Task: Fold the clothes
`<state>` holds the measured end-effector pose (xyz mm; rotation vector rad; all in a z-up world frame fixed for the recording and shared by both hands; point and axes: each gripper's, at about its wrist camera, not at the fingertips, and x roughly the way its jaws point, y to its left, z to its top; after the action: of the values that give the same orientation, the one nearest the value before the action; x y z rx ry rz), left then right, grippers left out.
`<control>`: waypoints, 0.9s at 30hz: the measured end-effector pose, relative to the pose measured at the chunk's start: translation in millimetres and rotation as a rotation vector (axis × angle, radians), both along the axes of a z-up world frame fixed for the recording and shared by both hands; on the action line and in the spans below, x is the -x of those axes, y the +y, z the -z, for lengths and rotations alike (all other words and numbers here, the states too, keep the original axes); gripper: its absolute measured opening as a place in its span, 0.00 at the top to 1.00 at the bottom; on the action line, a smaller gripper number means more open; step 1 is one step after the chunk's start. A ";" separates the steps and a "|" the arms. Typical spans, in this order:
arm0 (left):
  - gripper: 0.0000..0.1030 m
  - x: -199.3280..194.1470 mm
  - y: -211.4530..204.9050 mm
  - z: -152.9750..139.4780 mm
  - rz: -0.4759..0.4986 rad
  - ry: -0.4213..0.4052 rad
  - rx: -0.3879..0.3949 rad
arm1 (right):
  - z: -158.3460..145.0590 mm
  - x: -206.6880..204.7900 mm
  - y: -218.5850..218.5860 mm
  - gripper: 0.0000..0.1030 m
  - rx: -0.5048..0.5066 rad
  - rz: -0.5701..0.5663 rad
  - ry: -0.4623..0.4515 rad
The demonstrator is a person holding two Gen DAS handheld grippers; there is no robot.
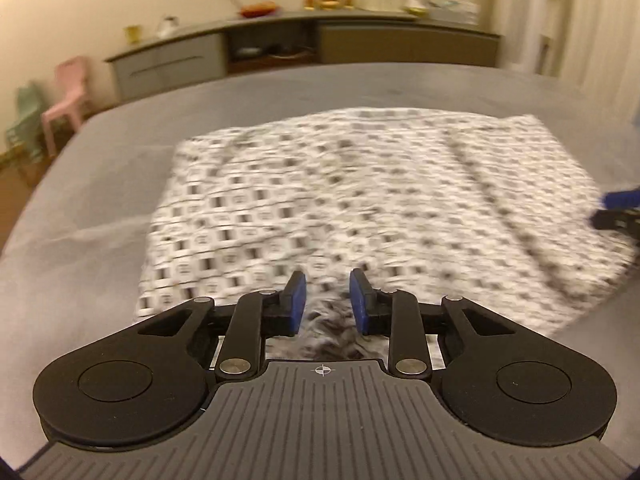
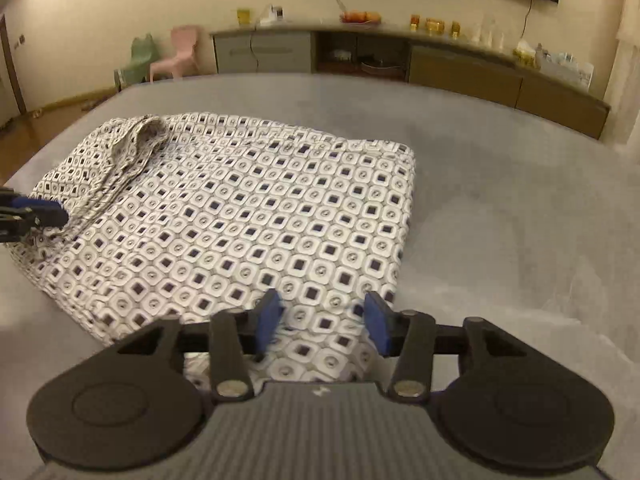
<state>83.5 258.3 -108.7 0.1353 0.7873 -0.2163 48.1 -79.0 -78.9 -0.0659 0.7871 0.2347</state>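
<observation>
Patterned cloth (image 2: 240,216) is spread, part-folded, on the grey bed (image 2: 500,200). Right gripper (image 2: 322,320) is held apart above its near edge; left gripper (image 1: 327,300) stands slightly parted over bunched fabric. Layers may be dragged askew.

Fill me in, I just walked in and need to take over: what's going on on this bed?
A person with a gripper in each hand is folding a patterned garment lying fairly flat on the grey bed. The left gripper has bunched fabric between its narrowly parted pads. The right gripper is open over the garment's near edge, gripping nothing.
</observation>
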 end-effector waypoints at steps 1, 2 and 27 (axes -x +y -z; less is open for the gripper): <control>0.87 -0.4 2.9 0.8 -0.030 -0.008 -0.029 | 0.3 -1.0 -1.3 0.52 0.000 -0.007 -0.006; 0.87 -0.7 5.8 1.5 -0.060 -0.014 -0.055 | -0.4 -2.3 -3.0 0.52 -0.005 -0.012 -0.005; 0.55 -24.6 -62.0 -66.5 -0.157 -0.043 0.186 | -18.5 18.4 -66.4 0.34 -0.268 0.125 0.068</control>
<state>108.2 196.4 -42.2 -0.0971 0.7271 -0.1361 29.8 -145.4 -60.4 0.2441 0.8178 0.2228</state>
